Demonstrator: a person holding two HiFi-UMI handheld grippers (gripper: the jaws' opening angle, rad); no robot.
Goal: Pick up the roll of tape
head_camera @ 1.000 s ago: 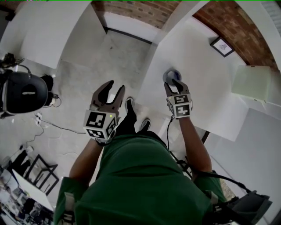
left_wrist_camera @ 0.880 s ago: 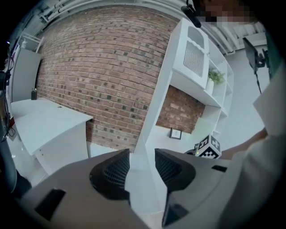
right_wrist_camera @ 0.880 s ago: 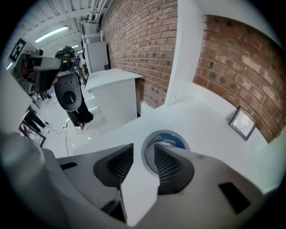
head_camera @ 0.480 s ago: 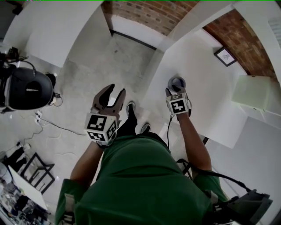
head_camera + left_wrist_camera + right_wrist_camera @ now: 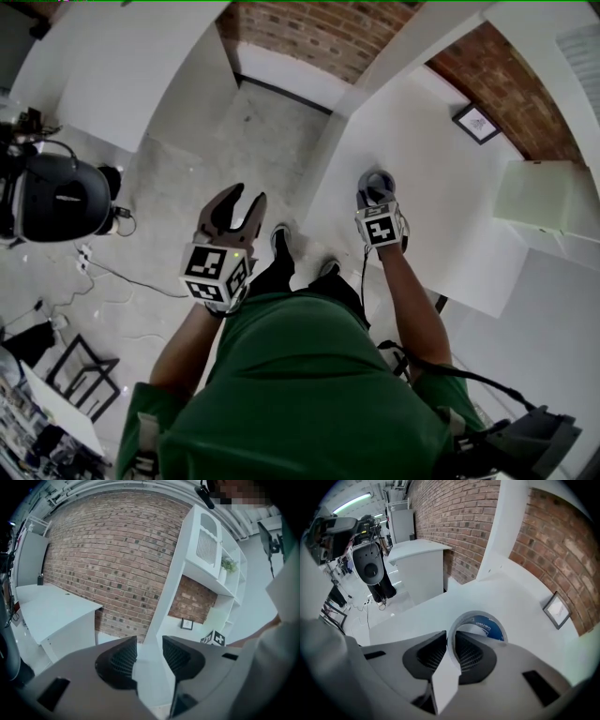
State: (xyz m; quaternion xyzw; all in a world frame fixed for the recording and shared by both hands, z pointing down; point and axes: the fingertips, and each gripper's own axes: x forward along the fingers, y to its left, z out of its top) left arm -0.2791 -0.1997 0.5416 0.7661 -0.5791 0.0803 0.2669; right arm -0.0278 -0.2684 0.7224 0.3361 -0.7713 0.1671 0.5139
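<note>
Right gripper (image 5: 451,639) jaws closing on the tape (image 5: 483,622) wall, pads either side; tape on surface (image 5: 520,597). Left gripper (image 5: 149,645) jaws apart, empty.

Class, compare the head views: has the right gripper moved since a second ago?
Yes. The right gripper has come in on the tape, down toward the table. Its jaws are closing, with the tape's wall between them.

the right gripper (image 5: 376,199) points down at a grey-blue roll of tape (image 5: 379,179) near the white table's (image 5: 450,225) left edge, its jaws closing with the roll between them. the left gripper (image 5: 242,201) hangs over the grey concrete floor (image 5: 187,169), jaws apart.
</note>
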